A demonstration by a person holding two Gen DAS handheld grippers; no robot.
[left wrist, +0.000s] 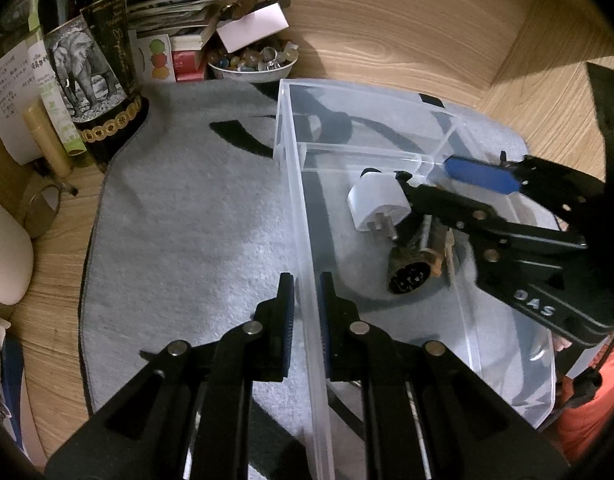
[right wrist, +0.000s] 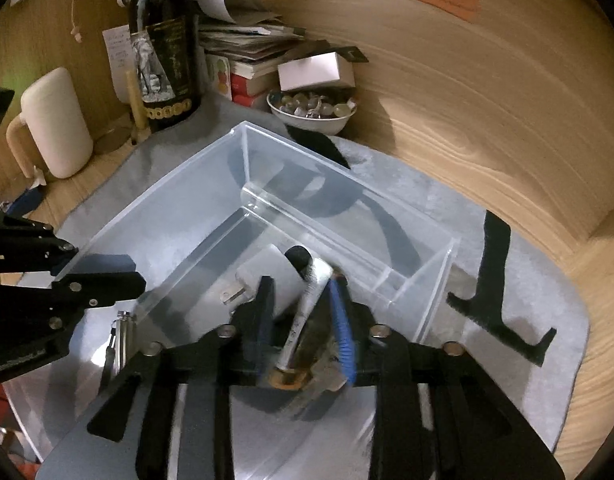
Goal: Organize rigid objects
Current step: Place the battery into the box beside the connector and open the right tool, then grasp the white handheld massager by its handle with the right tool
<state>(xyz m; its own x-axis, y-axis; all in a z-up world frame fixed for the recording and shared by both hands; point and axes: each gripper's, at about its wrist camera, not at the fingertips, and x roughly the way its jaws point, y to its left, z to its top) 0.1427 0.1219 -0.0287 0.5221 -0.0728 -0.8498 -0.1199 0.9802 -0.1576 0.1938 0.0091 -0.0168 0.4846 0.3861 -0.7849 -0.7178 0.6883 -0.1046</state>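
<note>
A clear plastic organizer box (left wrist: 307, 208) with a divider lies on a grey mat (left wrist: 179, 216). My left gripper (left wrist: 307, 300) is shut on the box's left wall, one finger inside and one outside. Inside the box lie a white plug adapter (left wrist: 377, 202), a round dark brush-like piece (left wrist: 407, 272) and a metal tool (right wrist: 307, 300). My right gripper (left wrist: 435, 170) hangs over the box's large compartment, open, with nothing held between its fingers. In the right wrist view its fingers (right wrist: 341, 312) straddle the metal tool and dark piece, and the adapter (right wrist: 267, 276) lies just ahead.
A dark wine bottle (left wrist: 95, 72) with an elephant label, a stack of books and papers (left wrist: 179, 20), a white bowl of beads (left wrist: 253, 62) and a white card box (right wrist: 315, 70) stand behind the mat. A cream mug (right wrist: 55, 124) stands at the left. Wooden walls surround the desk.
</note>
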